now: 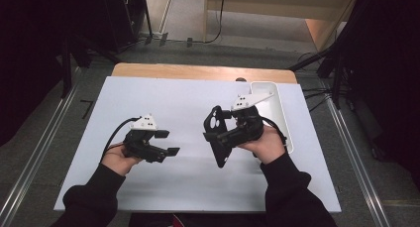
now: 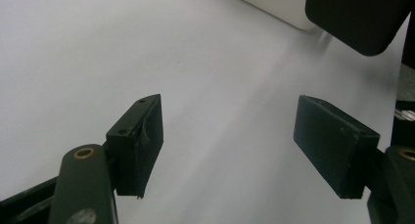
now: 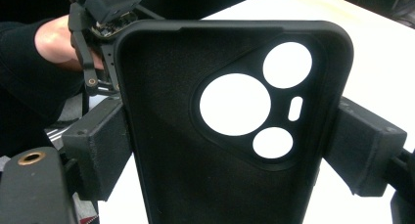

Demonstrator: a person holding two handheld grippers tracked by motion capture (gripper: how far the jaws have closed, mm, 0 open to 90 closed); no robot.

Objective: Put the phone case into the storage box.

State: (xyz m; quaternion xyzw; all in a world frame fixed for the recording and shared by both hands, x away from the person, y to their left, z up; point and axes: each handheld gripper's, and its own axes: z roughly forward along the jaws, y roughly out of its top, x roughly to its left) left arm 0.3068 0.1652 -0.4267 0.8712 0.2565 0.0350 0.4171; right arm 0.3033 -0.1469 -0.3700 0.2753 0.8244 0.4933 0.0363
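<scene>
A black phone case (image 1: 216, 134) with round camera cut-outs stands on edge above the middle of the table, and my right gripper (image 1: 221, 136) is shut on it. In the right gripper view the case (image 3: 195, 180) faces the camera with its hollow inside, and the two pads (image 3: 103, 145) press on its long sides. My left gripper (image 1: 168, 142) hovers low over the white table top to the left of the case, jaws pointing right. It is open, with only bare table between its pads (image 2: 139, 141). A corner of the case (image 2: 357, 18) shows at the upper right of the left gripper view.
A white rectangular tray (image 1: 278, 110) lies at the table's far right, just behind the right hand; its wall (image 2: 279, 4) shows in the left gripper view. The white table top (image 1: 163, 95) has a wooden strip along its far edge. Dark stands and cables surround the table.
</scene>
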